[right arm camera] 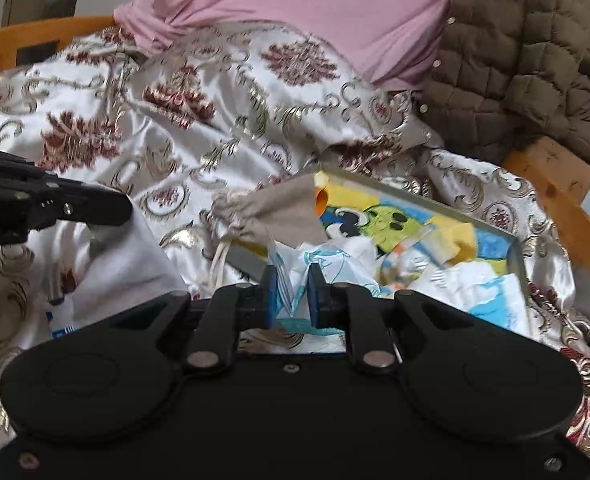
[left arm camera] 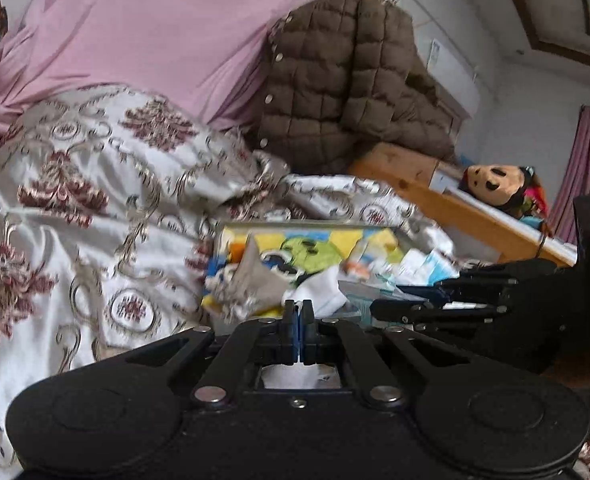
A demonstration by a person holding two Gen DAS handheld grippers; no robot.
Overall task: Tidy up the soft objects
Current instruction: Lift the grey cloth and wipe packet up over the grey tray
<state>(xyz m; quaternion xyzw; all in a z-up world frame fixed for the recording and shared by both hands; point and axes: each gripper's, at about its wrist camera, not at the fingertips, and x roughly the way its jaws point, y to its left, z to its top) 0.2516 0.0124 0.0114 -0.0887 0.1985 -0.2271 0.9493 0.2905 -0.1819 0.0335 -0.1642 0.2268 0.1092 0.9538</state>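
Much of what you are handling is hard to read: the heap of white and pale-blue soft pieces [right arm camera: 447,276] on the flat cartoon-printed board with yellow, green and blue figures [right arm camera: 415,216] blurs into one crumpled mass, and each gripper's black body covers the ground just in front of that board. Your right gripper [right arm camera: 293,296] is clamped on a thin white sheet with blue print [right arm camera: 295,280], which stands up between its blue pads at the board's near edge — where that sheet ends below, you cannot see. Your left gripper [left arm camera: 299,312] has its fingers pressed together; a white cloth [right arm camera: 127,264] lies at its tip to the left of the board, but whether anything is pinched is not clear. A beige drawstring fabric pouch [right arm camera: 279,212] rests on the board's left corner. Behind the board lie the white satin bedspread with red and gold medallions [right arm camera: 215,112], a pink sheet [right arm camera: 335,12] and a brown quilted jacket [right arm camera: 515,72].
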